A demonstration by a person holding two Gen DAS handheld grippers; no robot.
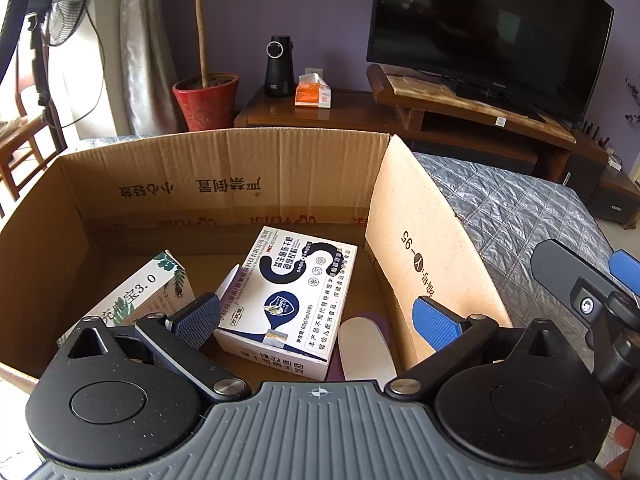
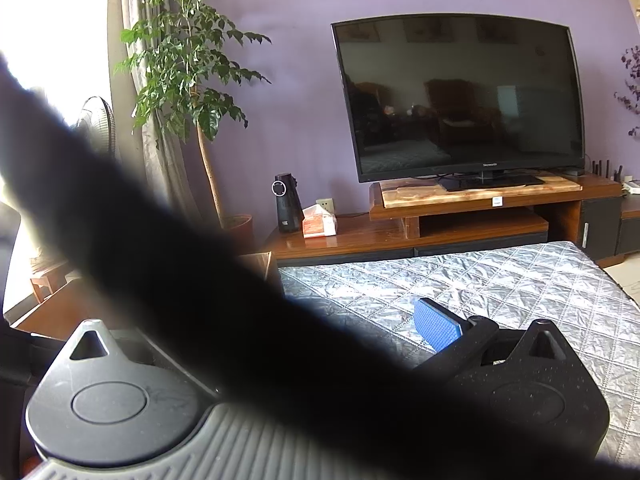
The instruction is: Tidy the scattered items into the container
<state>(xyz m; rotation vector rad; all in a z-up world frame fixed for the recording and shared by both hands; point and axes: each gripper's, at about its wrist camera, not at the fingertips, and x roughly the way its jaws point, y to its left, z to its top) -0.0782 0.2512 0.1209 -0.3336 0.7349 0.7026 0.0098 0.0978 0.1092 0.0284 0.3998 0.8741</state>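
Left gripper point(image 1: 316, 320) hangs over the near rim of the carton point(image 1: 224, 172), its two blue pads spread wide and holding nothing. Inside the carton, a white box point(image 1: 296, 300) lies flat at the middle of the floor, one corner propped on something beneath it; a leaf-print box point(image 1: 140, 296) leans at the left, just beside the left pad point(image 1: 198, 318); a white insole point(image 1: 366, 354) on a purple one lies at the near right, against the right wall. These look like light, stiff cardboard packs, probably easy to crush at the faces, so a hold across the narrow sides near an edge would suit them; the insoles look soft and bendy and would be best pinched at the rim. The carton stands on a quilted cover point(image 1: 512, 208), whose creased, shiny cloth may let thin things slide. At the far right edge of this view the right gripper point(image 1: 592, 280) shows side-on, beside the carton's right wall and over the cover. From the right wrist view, a dark blurred band point(image 2: 200, 264) close to the lens hides the left finger, so I cannot tell how the jaws stand; only the right pad point(image 2: 436, 330) shows, over bare cover point(image 2: 500, 280). No loose item is visible on the cover here, so the task seems near its end, though the band hides much of the left side.
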